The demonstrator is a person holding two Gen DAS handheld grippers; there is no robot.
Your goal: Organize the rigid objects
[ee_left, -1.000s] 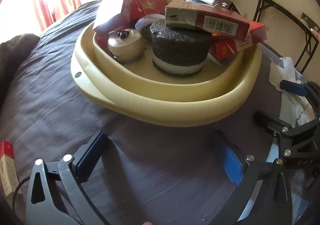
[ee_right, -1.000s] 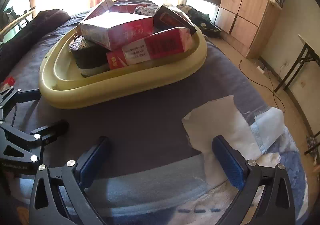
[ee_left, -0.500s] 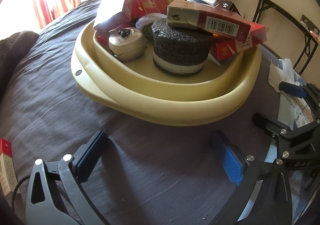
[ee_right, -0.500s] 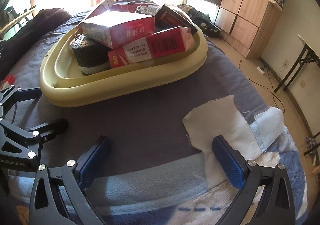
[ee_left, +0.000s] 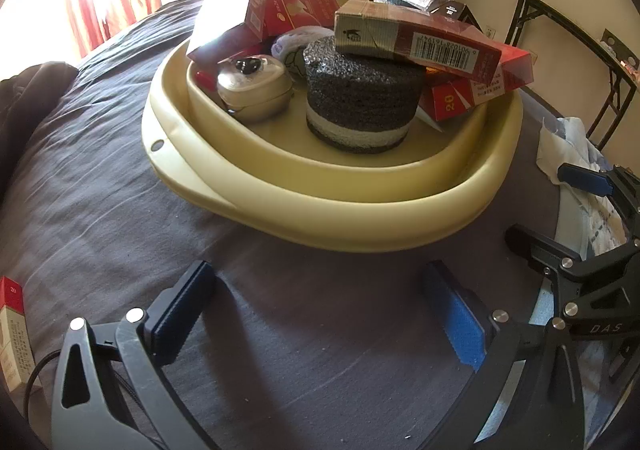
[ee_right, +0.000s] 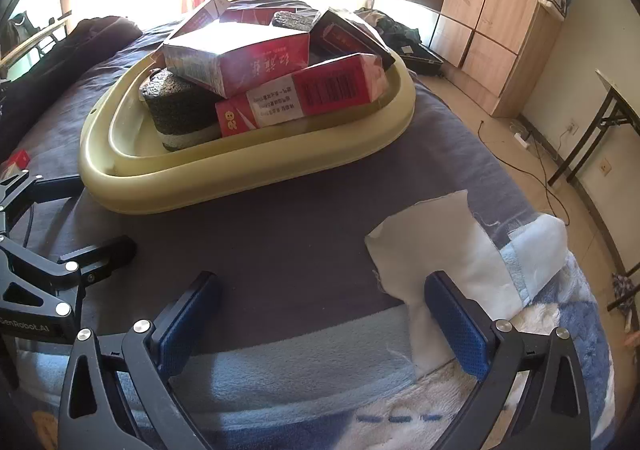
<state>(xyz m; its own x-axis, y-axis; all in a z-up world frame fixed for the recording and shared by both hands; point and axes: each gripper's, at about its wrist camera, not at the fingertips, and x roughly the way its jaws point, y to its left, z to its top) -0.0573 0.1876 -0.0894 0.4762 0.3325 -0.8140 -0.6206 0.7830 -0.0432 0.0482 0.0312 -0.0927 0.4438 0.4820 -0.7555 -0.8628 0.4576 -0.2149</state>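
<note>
The left gripper point(ee_left: 320, 306) hangs with its blue-padded fingers spread wide and nothing between them, low over the dark grey bedsheet point(ee_left: 100, 185). Straight ahead of it sits the pale yellow plastic basin point(ee_left: 360, 226), its near rim just beyond the fingertips. The right gripper point(ee_right: 320, 314) is likewise spread and empty; the basin lies ahead of it and to its left, and a white scrap of cloth point(ee_right: 432, 234) lies just ahead of its right finger, partly behind that finger.

Inside the basin the rigid things are heaped: a black cylindrical foam block with a white band point(ee_left: 360, 105), a beige rounded lidded case point(ee_left: 254, 89) to its left, and several red cardboard cartons, one long red-and-tan carton with a barcode point(ee_left: 416, 39) resting across the foam block's top. One more red-and-white small carton point(ee_left: 12, 334) lies on the sheet, far to the left of the left gripper and behind its fingertips, outside the basin.

The task looks nearly done, with that stray carton probably the next pick. The risks are these: the carton sits at the very edge of the left view, so a reach toward it would be poorly seen and could pinch sheet instead of cardboard. Adding it to the pile could nudge the long carton, which overhangs the foam block, and slide it over the rim. The soft bed may also let the basin tip if a gripper presses its rim.
</note>
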